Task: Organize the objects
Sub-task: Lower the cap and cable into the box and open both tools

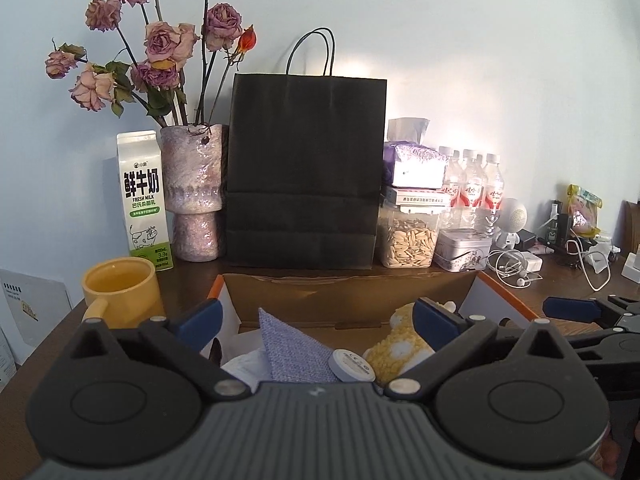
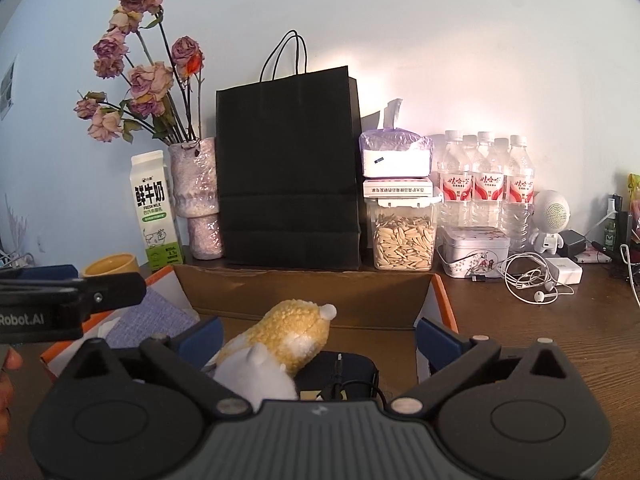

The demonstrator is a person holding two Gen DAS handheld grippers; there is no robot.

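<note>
the yellow plush toy (image 2: 288, 336) lies in the cardboard box (image 2: 304, 296), low in the frame's centre, between my right gripper's (image 2: 316, 336) jaws; they're spread wide, gripping nothing. my left gripper's (image 1: 316, 320) jaws (equally wide) hang empty over the blue cloth (image 1: 292, 352) and a small white disc (image 1: 352, 365).

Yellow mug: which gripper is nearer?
Left. The left gripper sits open just right of the yellow mug, over the cardboard box. The right gripper, also open, is further right, over the plush toy.
</note>
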